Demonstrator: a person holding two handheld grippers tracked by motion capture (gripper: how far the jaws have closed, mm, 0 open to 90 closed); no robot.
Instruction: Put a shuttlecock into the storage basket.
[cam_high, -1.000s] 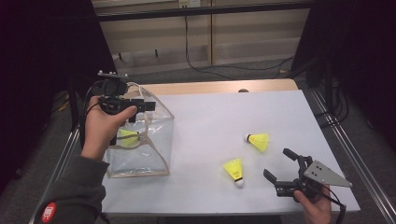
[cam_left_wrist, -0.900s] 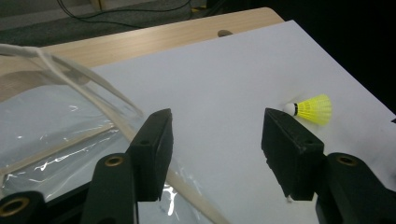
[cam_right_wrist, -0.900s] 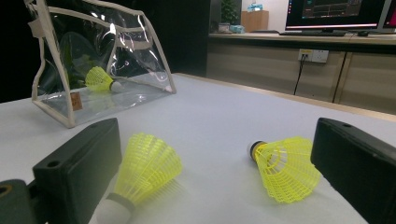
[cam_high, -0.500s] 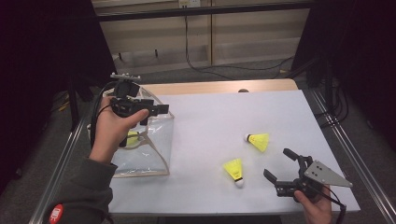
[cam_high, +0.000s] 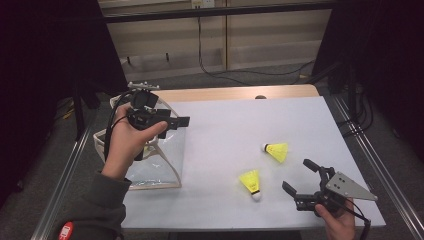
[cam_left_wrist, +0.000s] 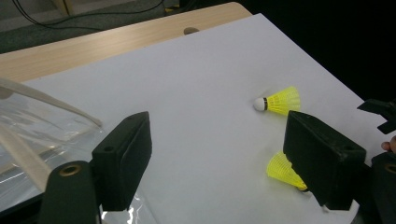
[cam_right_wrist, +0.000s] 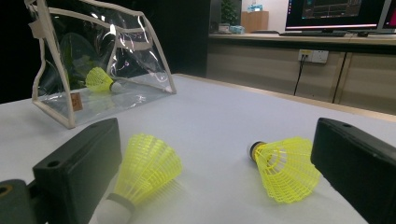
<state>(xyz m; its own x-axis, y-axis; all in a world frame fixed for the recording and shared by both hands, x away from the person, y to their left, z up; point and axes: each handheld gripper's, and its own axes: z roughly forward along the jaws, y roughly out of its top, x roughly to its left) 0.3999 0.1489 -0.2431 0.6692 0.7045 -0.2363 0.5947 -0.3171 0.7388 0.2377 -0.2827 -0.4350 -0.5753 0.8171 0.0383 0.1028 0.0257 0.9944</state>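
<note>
A clear plastic bag (cam_high: 159, 169) with white trim stands at the table's left, and a yellow shuttlecock (cam_right_wrist: 99, 79) lies inside it. My left gripper (cam_high: 176, 120) hovers over the bag's right edge and points right. Its jaws have just been opening, and they stand open with nothing between them (cam_left_wrist: 219, 154). Two more yellow shuttlecocks lie on the white table, the farther one (cam_high: 276, 151) and the nearer one (cam_high: 251, 182). My right gripper (cam_high: 296, 175) rests open near the front right edge, just right of the nearer shuttlecock (cam_right_wrist: 144, 168), and faces both across the table.
The white tabletop (cam_high: 225, 125) has a wooden strip (cam_high: 235, 93) along its far edge and metal rails on both sides. A dark cable (cam_high: 215, 70) runs over the floor behind the table.
The left hand has carried its gripper to the right, from above the bag's mouth to its right edge. The right gripper has kept still.
</note>
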